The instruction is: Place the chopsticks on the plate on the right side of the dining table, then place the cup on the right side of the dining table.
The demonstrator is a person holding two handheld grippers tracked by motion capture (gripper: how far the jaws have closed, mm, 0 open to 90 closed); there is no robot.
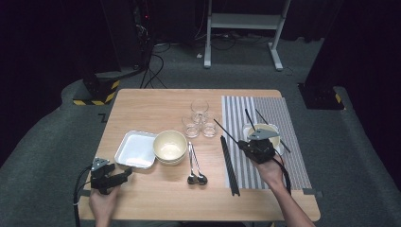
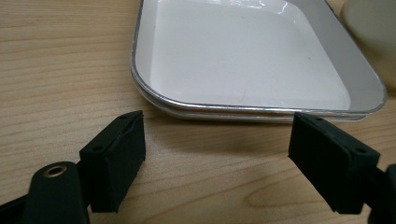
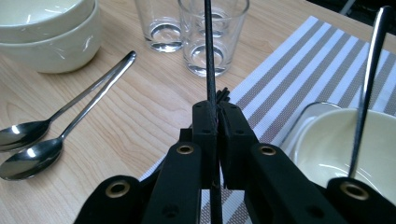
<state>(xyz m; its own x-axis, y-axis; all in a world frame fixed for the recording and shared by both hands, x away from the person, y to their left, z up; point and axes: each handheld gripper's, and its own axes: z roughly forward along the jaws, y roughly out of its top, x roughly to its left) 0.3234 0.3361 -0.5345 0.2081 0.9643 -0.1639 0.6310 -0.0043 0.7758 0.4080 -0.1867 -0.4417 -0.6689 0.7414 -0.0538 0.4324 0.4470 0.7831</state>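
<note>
In the high view, right of centre, the right tool (image 1: 241, 138) is pinching a black chopstick (image 1: 228, 132) above the striped placemat (image 1: 283, 118), beside a bowl (image 1: 265, 130), so table-setting looks to be in hand. In the left gripper view, the left tool (image 2: 217, 140) is resting spread, just short of the white tray (image 2: 243, 56). In the right gripper view, the chopstick is running up the frame's middle, and next it likely needs laying down by the bowl

Left gripper (image 1: 126, 174): held low at the near left of the worktop, jaws spread wide, nothing between them.
Left hand (image 1: 101, 201): wrapped round the gripper's rear, forearm entering from the bottom edge.
Right gripper (image 1: 246, 144): jaws closed on a thin black stick (image 3: 209, 60), raised, pointing away.
Right hand (image 1: 270, 171): forearm angled in from the lower right.
</note>
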